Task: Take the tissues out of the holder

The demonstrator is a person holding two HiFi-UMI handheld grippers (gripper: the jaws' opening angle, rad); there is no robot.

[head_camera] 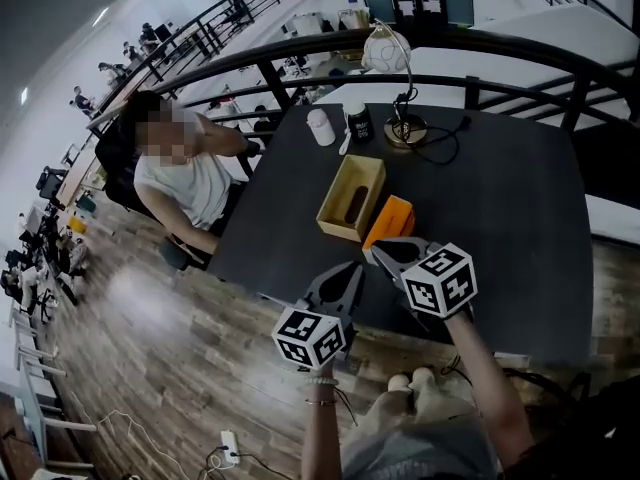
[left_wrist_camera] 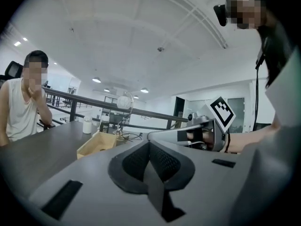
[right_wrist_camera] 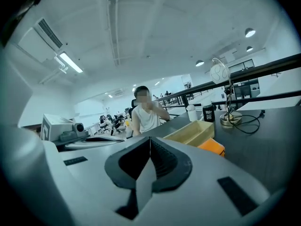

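A light wooden tissue holder [head_camera: 350, 196] with a dark slot in its top lies on the black table [head_camera: 500, 208]. It also shows in the left gripper view [left_wrist_camera: 96, 143] and the right gripper view [right_wrist_camera: 193, 132]. An orange pack [head_camera: 390, 220] lies against the holder's near right side; the orange pack [right_wrist_camera: 211, 146] sits just beyond my right gripper. My right gripper [head_camera: 378, 253] hovers over the table's near edge, shut and empty, jaws pressed together [right_wrist_camera: 149, 142]. My left gripper [head_camera: 350, 270] hangs beside it, off the table's edge, also shut with nothing in it [left_wrist_camera: 149, 145].
At the table's far end stand a desk lamp [head_camera: 402, 83] with its cable [head_camera: 440, 146], a white bottle [head_camera: 320, 126] and a dark jar [head_camera: 359, 123]. A person [head_camera: 185, 173] sits at the left side. A black railing [head_camera: 450, 53] runs behind.
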